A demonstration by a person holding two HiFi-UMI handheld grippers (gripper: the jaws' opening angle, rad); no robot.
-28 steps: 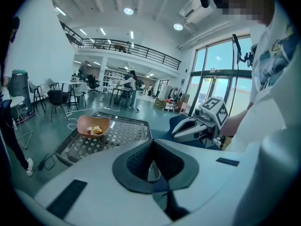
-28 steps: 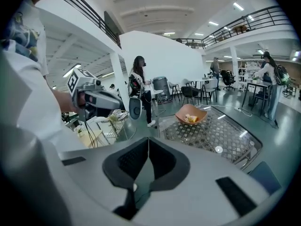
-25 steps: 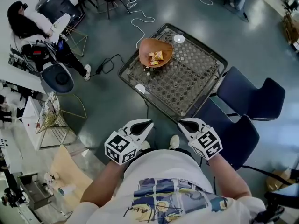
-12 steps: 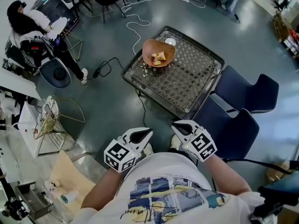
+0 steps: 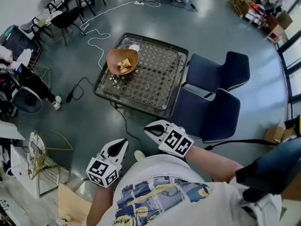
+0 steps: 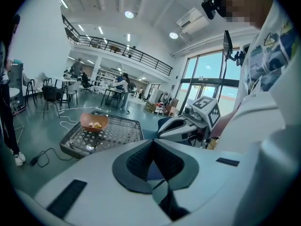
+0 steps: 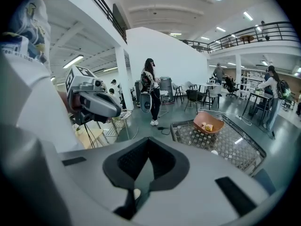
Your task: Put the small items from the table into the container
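The left gripper (image 5: 121,145) and the right gripper (image 5: 149,127) are held close to the person's body, well apart from the table (image 5: 157,84); in each gripper view the jaws are seen closed pad to pad, and nothing is held between them. The container, an orange bowl (image 5: 113,59), is set near the table's far left corner, and a few yellowish pieces (image 5: 123,65) are already seen inside it; a scatter of small items (image 5: 113,78) is left on the top just beside the bowl, along the left edge; a white round piece (image 5: 134,47) is seen touching or just beside the bowl's far rim.

The items are too small to be identified; they are judged light and perhaps wrapped, so a slippery, crinkly surface is to be expected; each is best taken across its narrow middle with the pads brought low to the top, one piece at a time. The bowl is judged stiff and shallow; it could be slid or tipped if its rim is knocked, so pieces are best released from just above its hollow.
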